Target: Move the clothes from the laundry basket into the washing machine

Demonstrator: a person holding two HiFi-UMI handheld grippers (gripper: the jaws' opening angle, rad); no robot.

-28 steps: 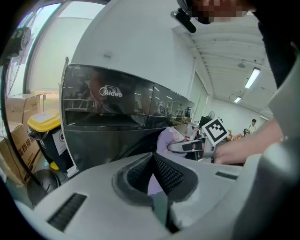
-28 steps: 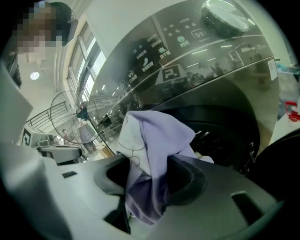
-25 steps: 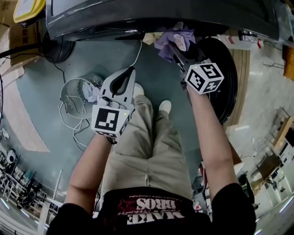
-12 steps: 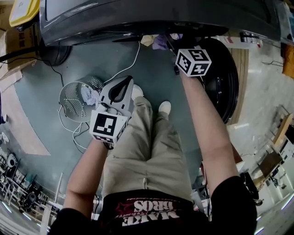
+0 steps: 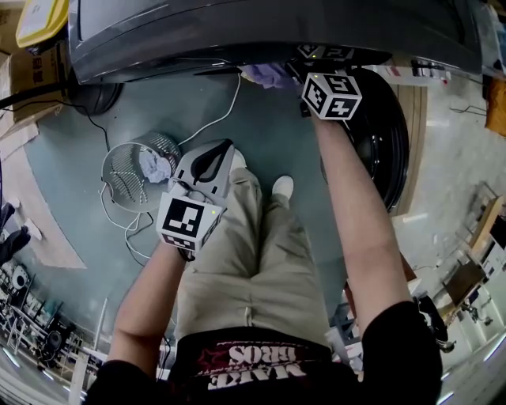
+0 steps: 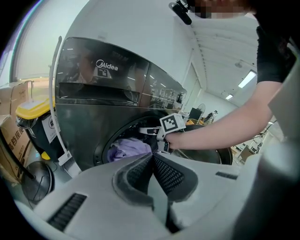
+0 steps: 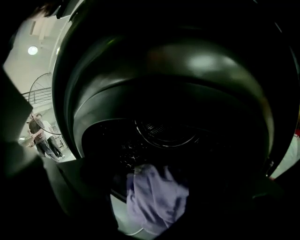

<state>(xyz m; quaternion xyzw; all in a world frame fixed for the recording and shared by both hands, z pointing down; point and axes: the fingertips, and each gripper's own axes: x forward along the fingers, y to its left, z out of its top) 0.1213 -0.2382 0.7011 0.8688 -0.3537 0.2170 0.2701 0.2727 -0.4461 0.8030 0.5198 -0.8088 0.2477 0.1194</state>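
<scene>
A purple garment (image 5: 267, 75) hangs over the lip of the dark grey washing machine's (image 5: 237, 32) drum mouth. It also shows as purple cloth (image 7: 154, 199) in the right gripper view and as a purple heap (image 6: 125, 149) in the left gripper view. My right gripper (image 5: 315, 57) reaches into the opening. Its jaws are opening, and the garment lies loose between them. A wire laundry basket (image 5: 118, 170) on the floor at left holds a pale cloth (image 5: 154, 166). My left gripper (image 5: 220, 152) hovers beside the basket, shut and empty.
The washer's round door (image 5: 383, 134) stands swung open to the right of my right arm. A white cable (image 5: 225, 107) trails across the floor. A yellow bin (image 5: 47, 16) and cardboard boxes (image 5: 32, 71) sit at far left. The person's legs and shoes (image 5: 283, 186) are below.
My right gripper carried the purple garment up into the washer mouth and let its jaws spread. The left gripper sank slightly near the basket.
</scene>
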